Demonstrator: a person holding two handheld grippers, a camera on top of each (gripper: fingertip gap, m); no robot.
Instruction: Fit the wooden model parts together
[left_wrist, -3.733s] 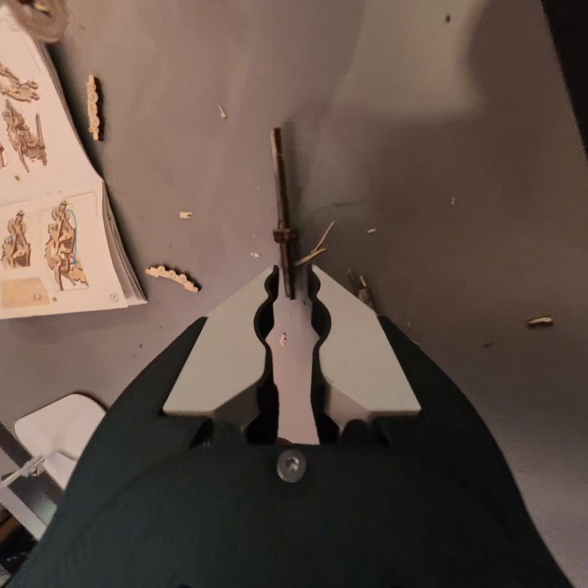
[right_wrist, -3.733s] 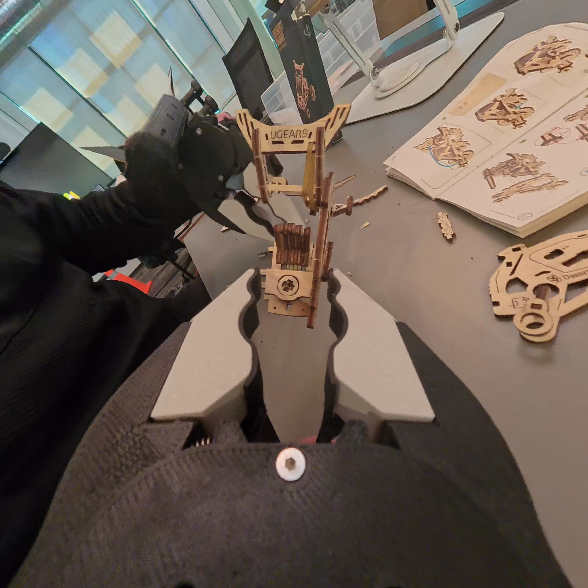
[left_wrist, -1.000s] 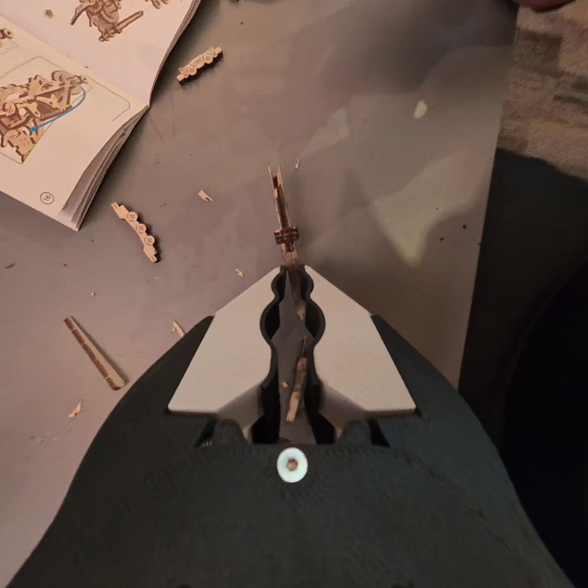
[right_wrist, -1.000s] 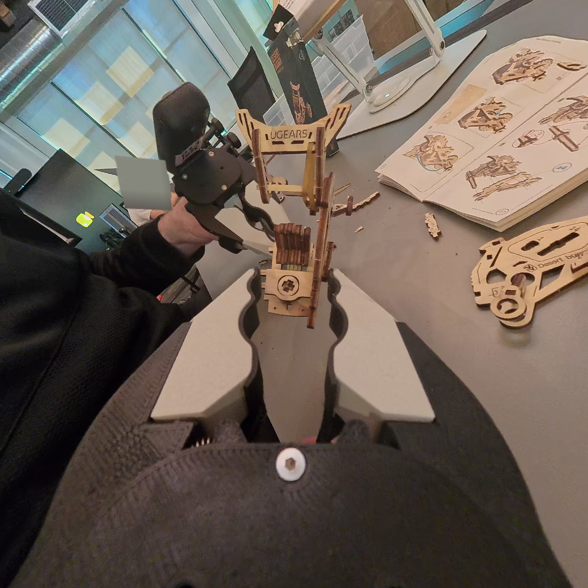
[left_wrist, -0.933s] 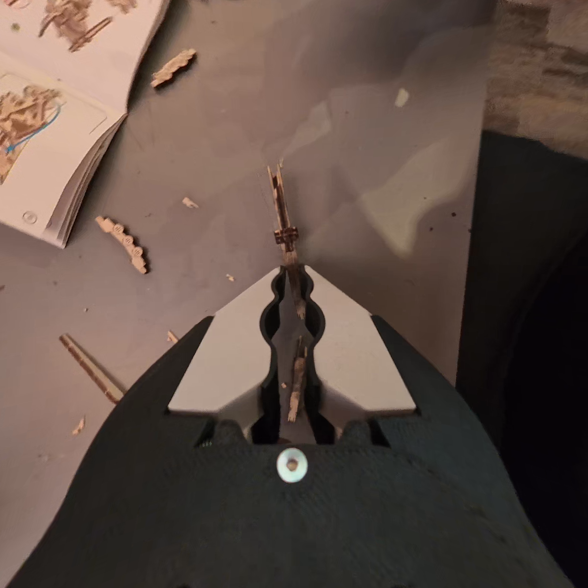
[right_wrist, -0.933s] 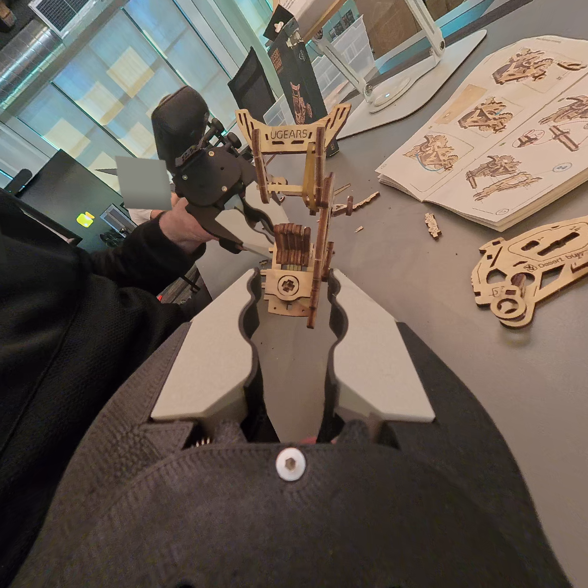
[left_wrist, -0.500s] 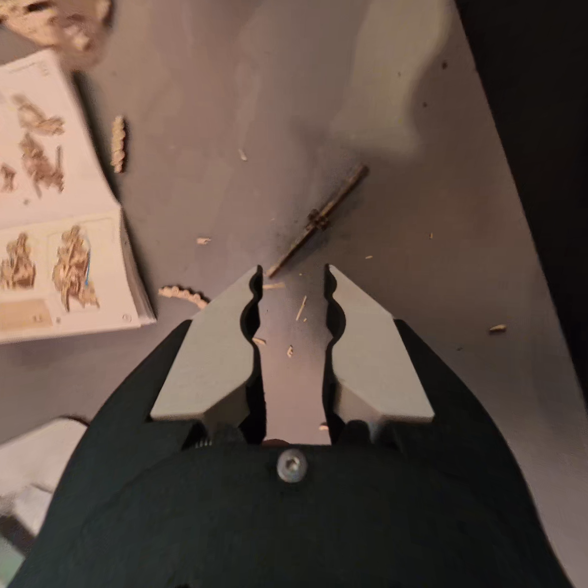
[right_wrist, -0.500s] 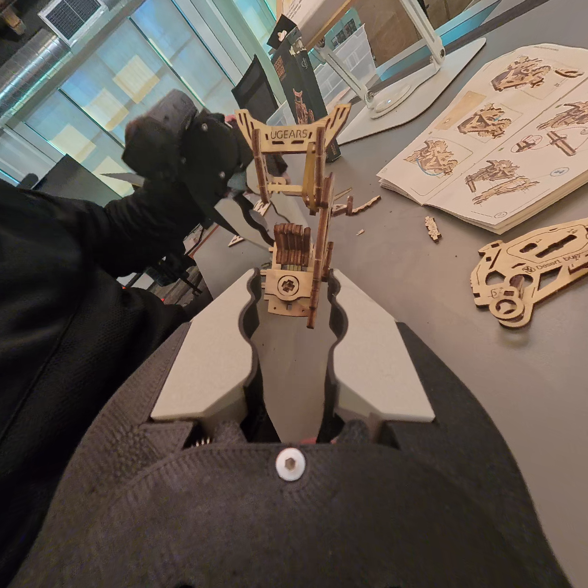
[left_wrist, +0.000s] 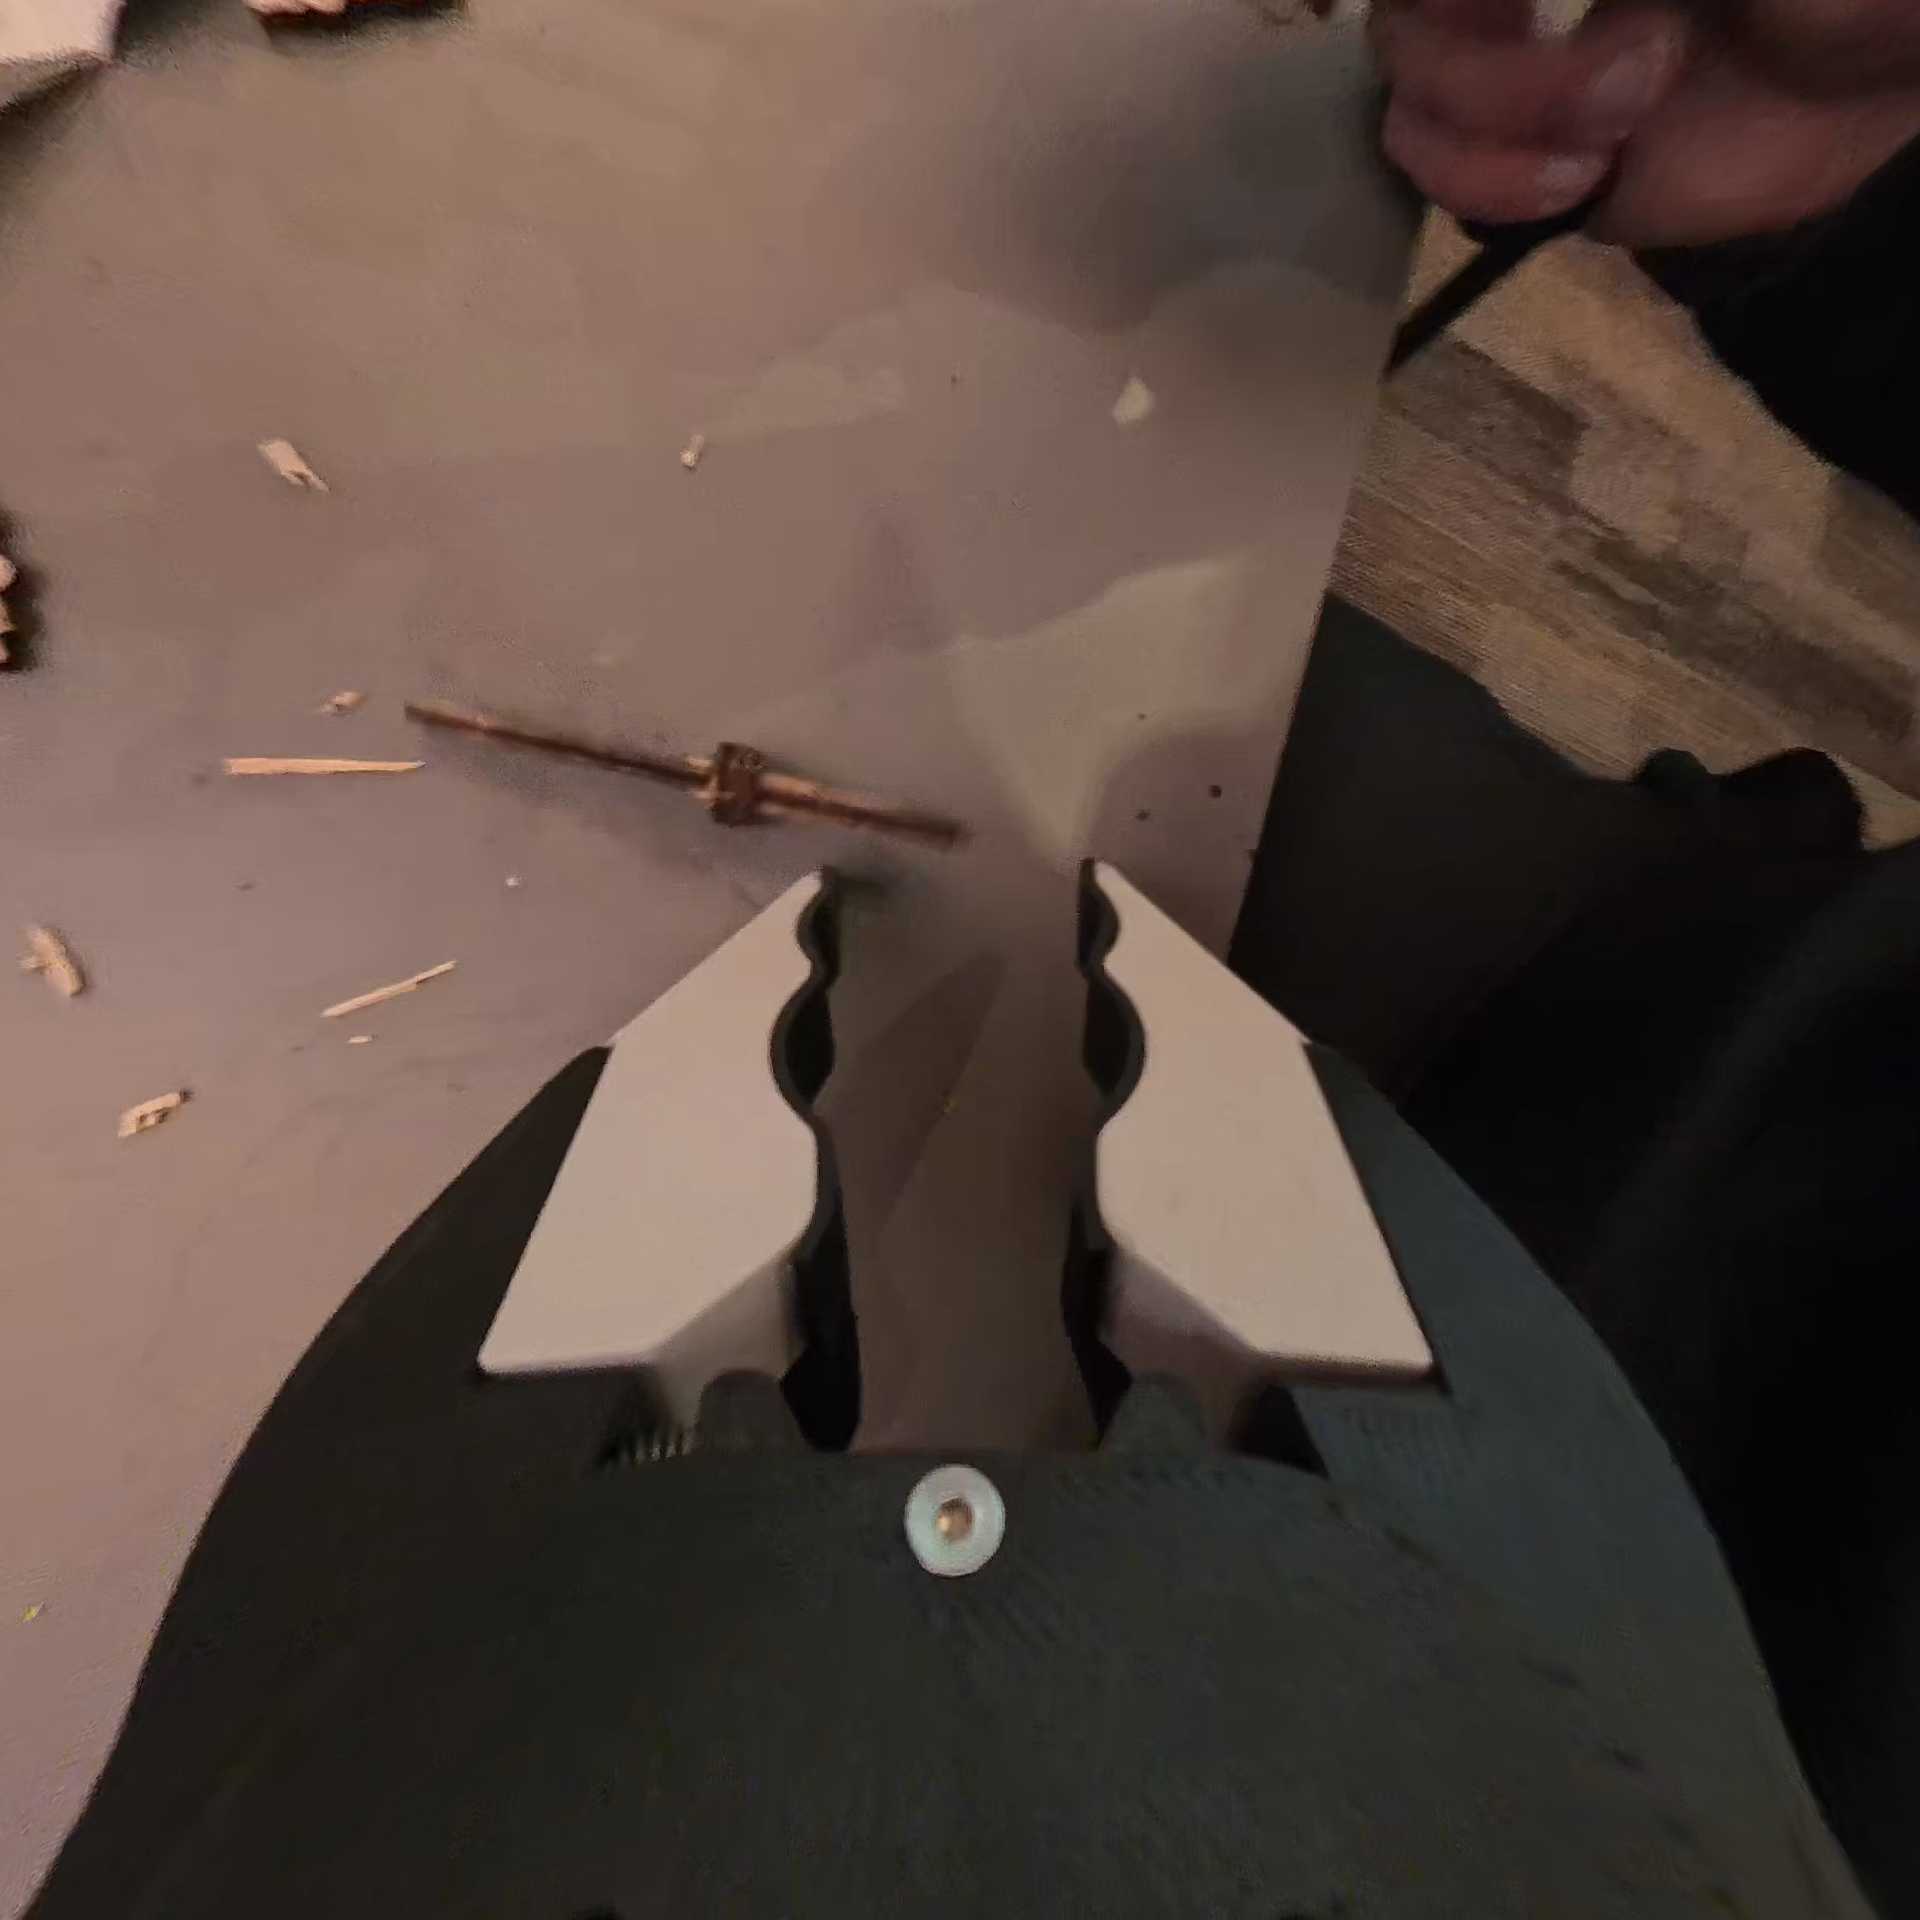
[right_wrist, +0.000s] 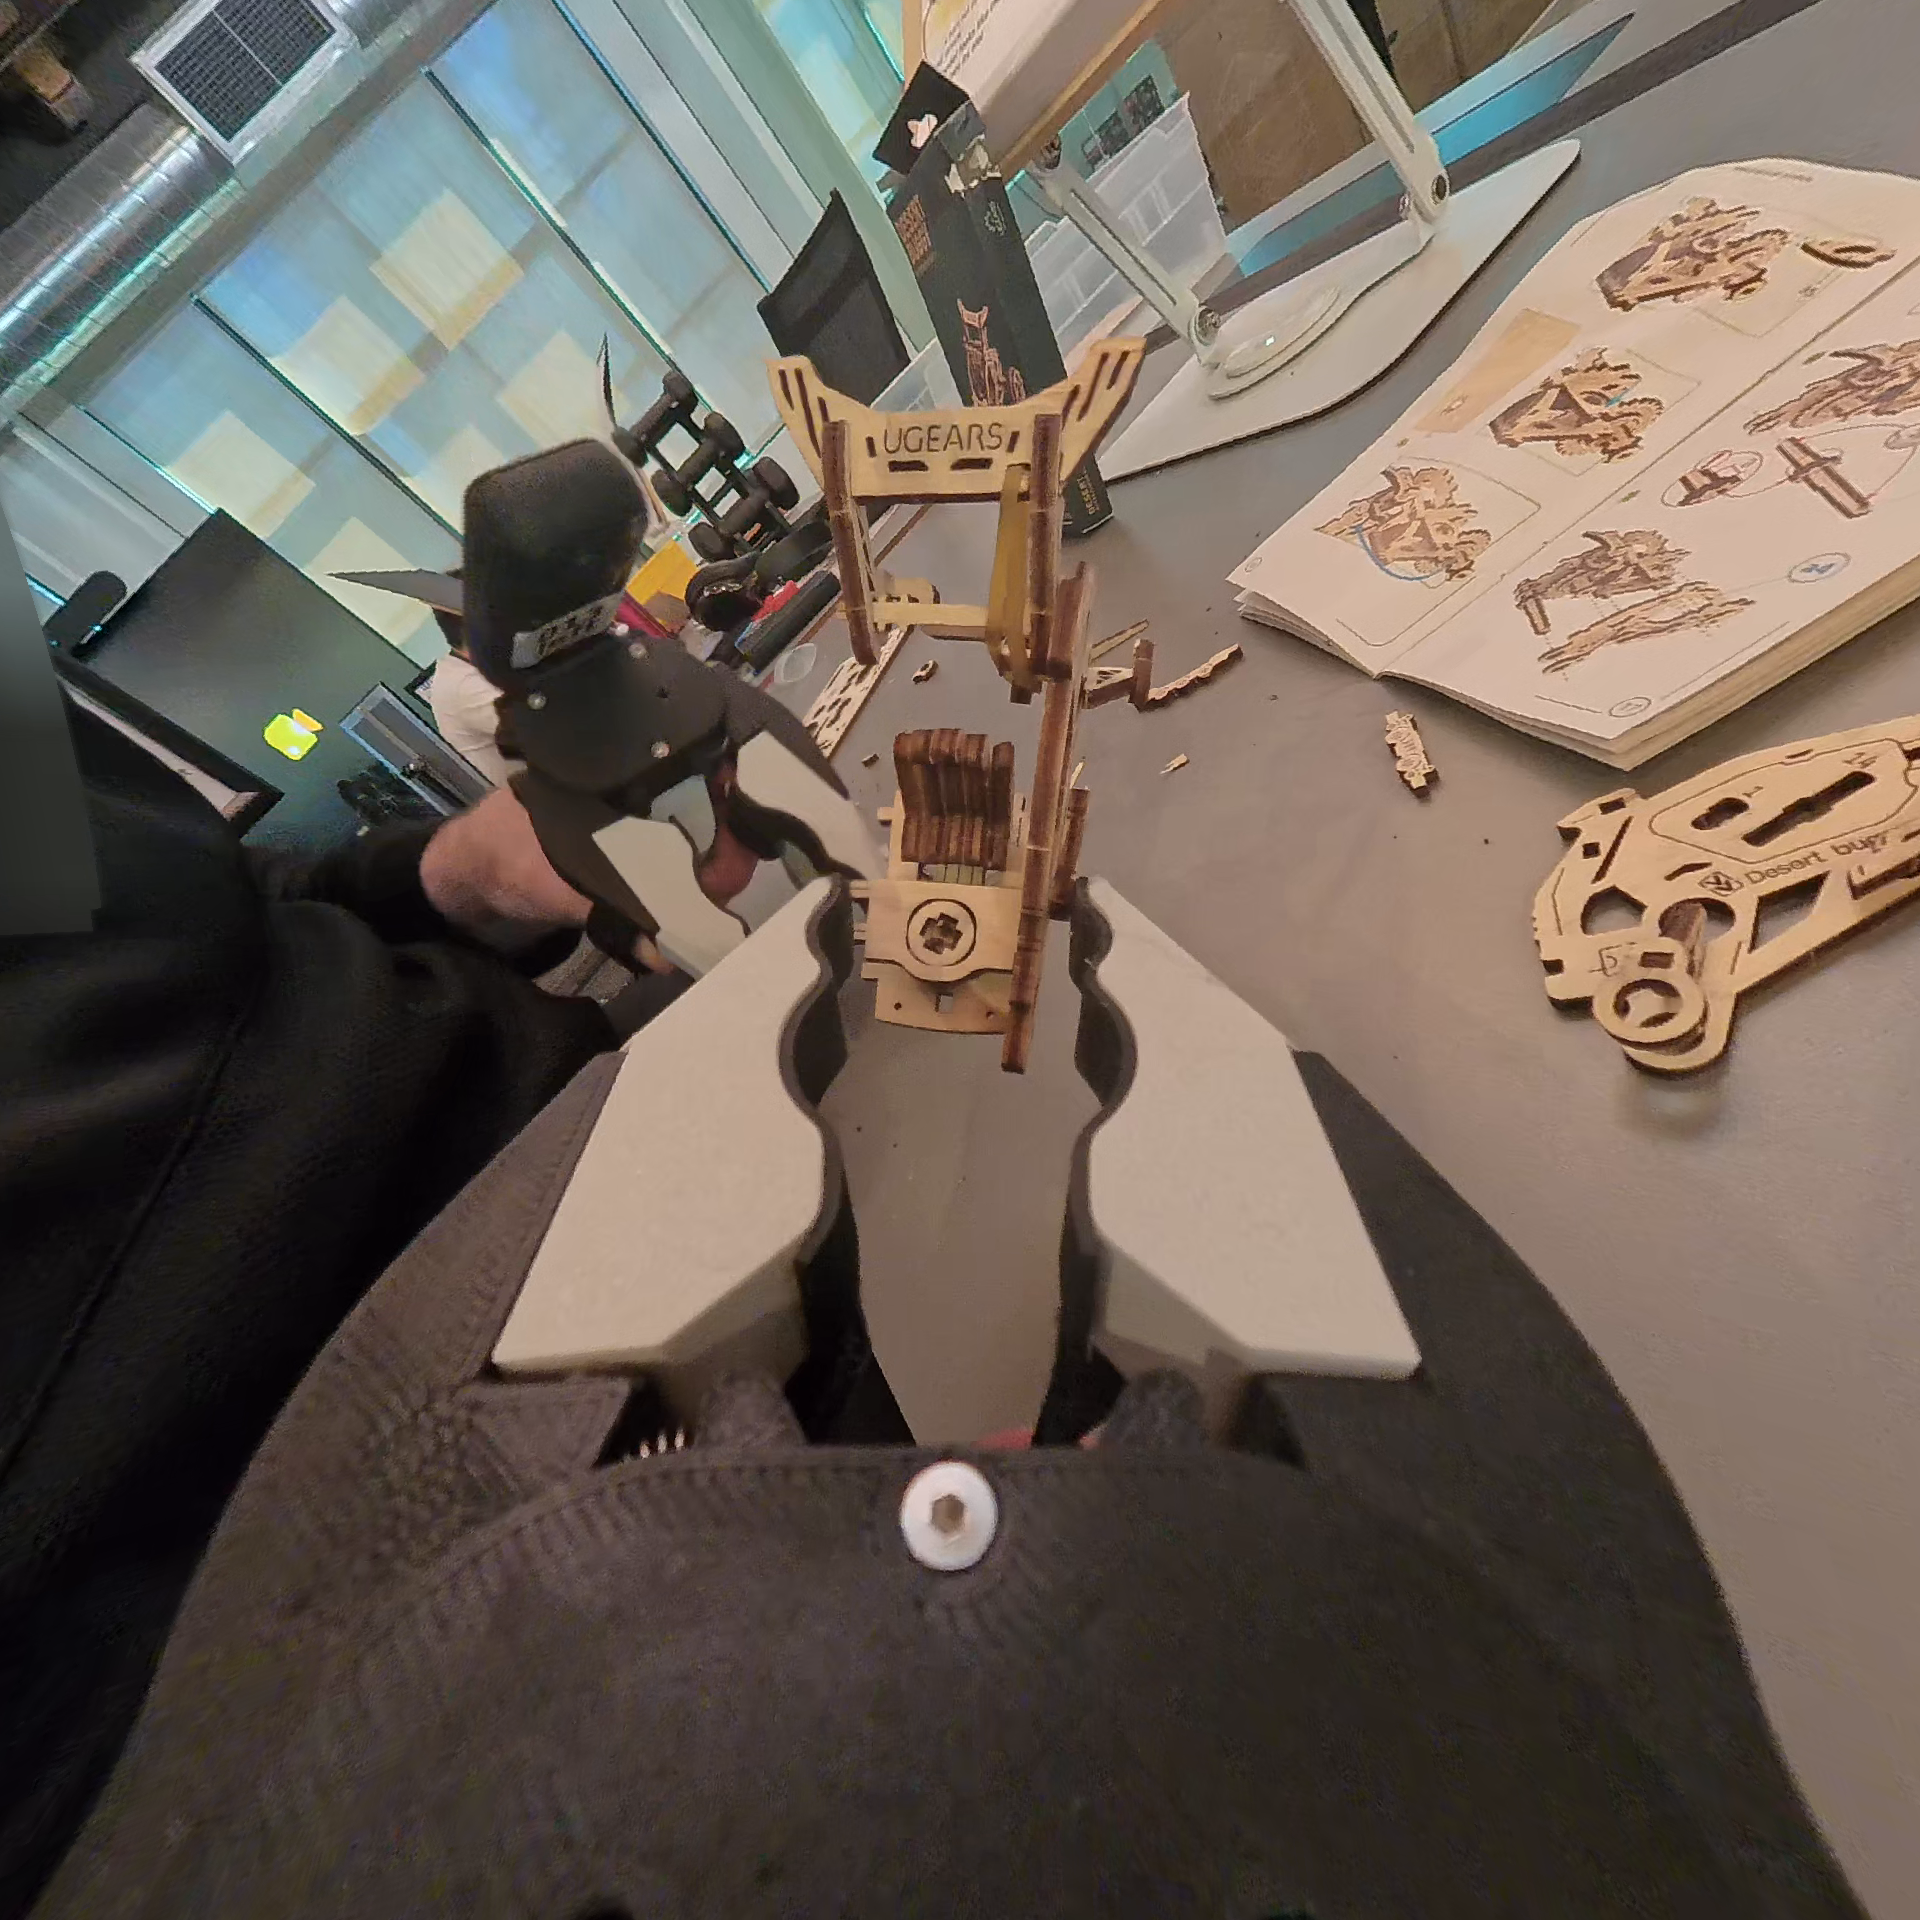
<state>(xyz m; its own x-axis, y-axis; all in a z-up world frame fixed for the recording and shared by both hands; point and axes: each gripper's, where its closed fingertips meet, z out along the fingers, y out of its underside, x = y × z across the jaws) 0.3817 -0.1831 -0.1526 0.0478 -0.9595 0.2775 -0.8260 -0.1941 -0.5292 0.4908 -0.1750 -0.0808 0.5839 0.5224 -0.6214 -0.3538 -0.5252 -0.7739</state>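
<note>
My left gripper (left_wrist: 951, 883) is open and empty, low over the grey table (left_wrist: 623, 312). A thin dark wooden axle rod with a small collar (left_wrist: 727, 781) lies flat on the table just beyond my left fingertip. My right gripper (right_wrist: 951, 904) is shut on the partly built wooden model frame (right_wrist: 966, 727) and holds it upright above the table. The left gripper also shows in the right wrist view (right_wrist: 717, 862), open, just left of the model.
An open instruction booklet (right_wrist: 1621, 499) lies at the right. A flat wooden car-shaped sheet (right_wrist: 1745, 883) lies in front of it. Wood splinters (left_wrist: 322, 767) and small parts (right_wrist: 1408, 750) are scattered. The table edge (left_wrist: 1320, 582) is at the right. A white stand (right_wrist: 1382, 208) is behind. Left tips to right tips: about 12 cm.
My left gripper opened and let the axle rod go; the rod now lies on the table. The left gripper then swung round. My right gripper kept its hold on the model.
</note>
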